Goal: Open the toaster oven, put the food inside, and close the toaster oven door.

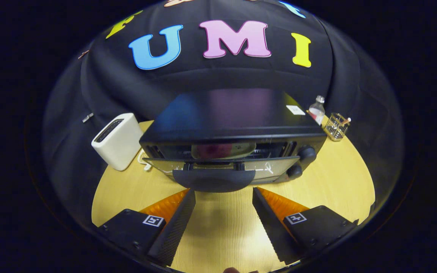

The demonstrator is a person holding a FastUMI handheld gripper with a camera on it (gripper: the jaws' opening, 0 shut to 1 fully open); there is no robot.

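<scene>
On the round wooden table [328, 182], a white slot toaster [118, 140] stands at the left, just beside the black toaster oven [233, 125]. The oven's glass door [218, 167] hangs partly open, tilted outward, its dark handle [214, 179] just ahead of the gripper [224, 197], whose fingers stand wide apart and hold nothing, touching neither handle nor door. Inside the oven, behind the door's top edge, sits a plate [224, 150] with what may be reddish food, too blurred to be sure. Two knobs [307, 153] mark the oven's right end. Beyond it stand a small bottle [317, 110] and a wire holder [337, 127].
</scene>
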